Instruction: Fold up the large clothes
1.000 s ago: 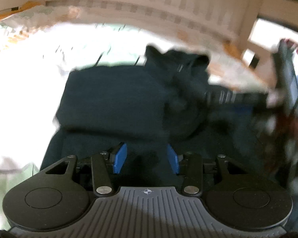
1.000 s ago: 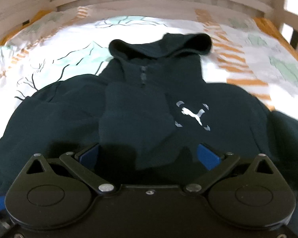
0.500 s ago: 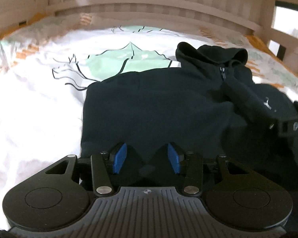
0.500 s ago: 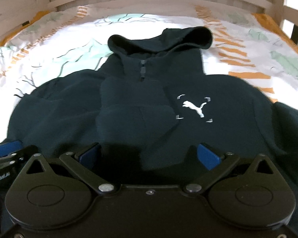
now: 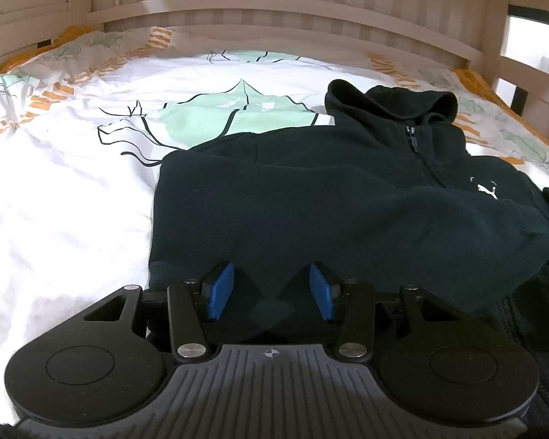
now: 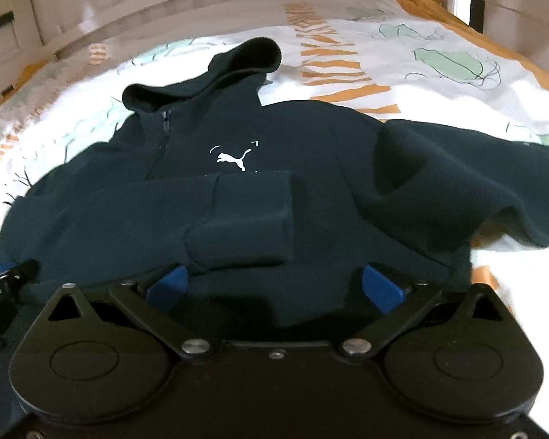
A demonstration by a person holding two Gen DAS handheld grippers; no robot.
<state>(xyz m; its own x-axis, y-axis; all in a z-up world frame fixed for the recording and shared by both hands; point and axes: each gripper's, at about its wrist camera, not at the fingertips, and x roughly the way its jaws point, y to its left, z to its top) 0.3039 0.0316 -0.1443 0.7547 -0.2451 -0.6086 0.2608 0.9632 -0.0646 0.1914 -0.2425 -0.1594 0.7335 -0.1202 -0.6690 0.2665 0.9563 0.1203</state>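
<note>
- Patterned bedsheet [image 5: 66,197] under dark hoodie [image 5: 311,197], one sleeve [image 6: 238,216] folded across its chest.
- My left gripper [image 5: 271,289] & right gripper [image 6: 274,285]: both spread, holding nothing.

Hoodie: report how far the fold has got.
Done: the hoodie lies face up on the bed, and one sleeve is folded across the chest, its cuff just below the logo.
In hand: nothing. The left claw and right claw are both open over the lower part.
Left: the other sleeve is spread out sideways, the hood is out flat, and the body is unfolded.
</note>
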